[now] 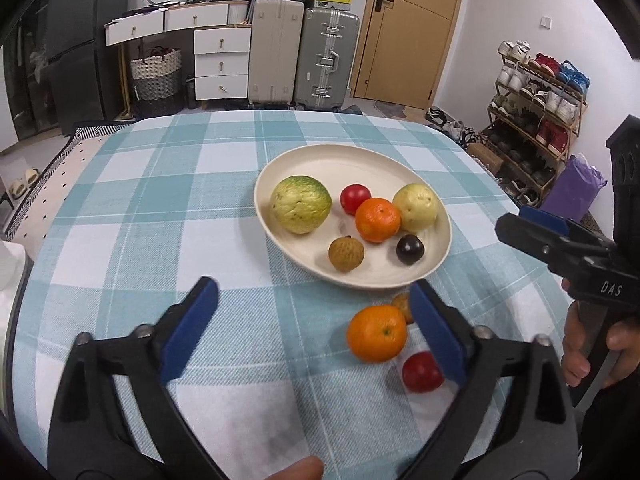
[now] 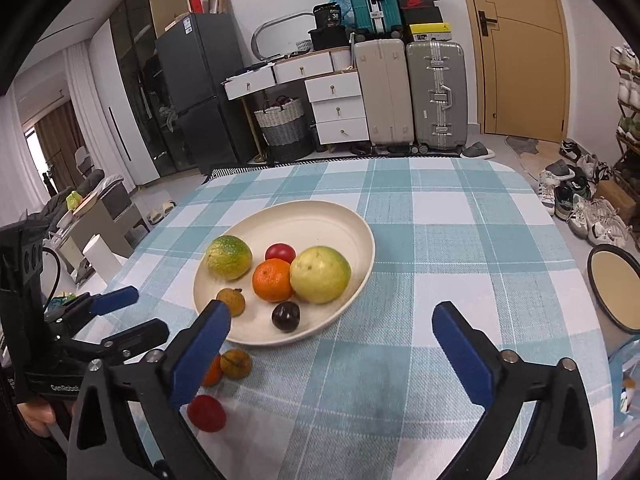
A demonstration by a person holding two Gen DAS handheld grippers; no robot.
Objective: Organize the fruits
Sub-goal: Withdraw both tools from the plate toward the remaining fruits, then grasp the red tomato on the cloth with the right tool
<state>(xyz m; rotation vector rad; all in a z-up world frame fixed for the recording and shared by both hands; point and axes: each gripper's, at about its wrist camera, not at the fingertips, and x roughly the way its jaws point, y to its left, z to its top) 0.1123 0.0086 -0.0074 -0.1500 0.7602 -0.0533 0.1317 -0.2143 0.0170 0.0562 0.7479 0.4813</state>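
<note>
Centrally on the checked table (image 1: 120,208), the cream plate (image 1: 320,160) holds six fruits; an orange (image 1: 376,333), a tomato (image 1: 420,372) and a brown fruit (image 2: 236,364) lie beside its near rim. Left gripper (image 1: 316,320) and right gripper (image 2: 332,340) gape empty.

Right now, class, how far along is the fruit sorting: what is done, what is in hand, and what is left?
Done: six fruits lie on the plate. In hand: nothing; the left gripper and right gripper are both open and empty. Left: an orange, a red fruit and a small brown fruit still on the tablecloth.
</note>
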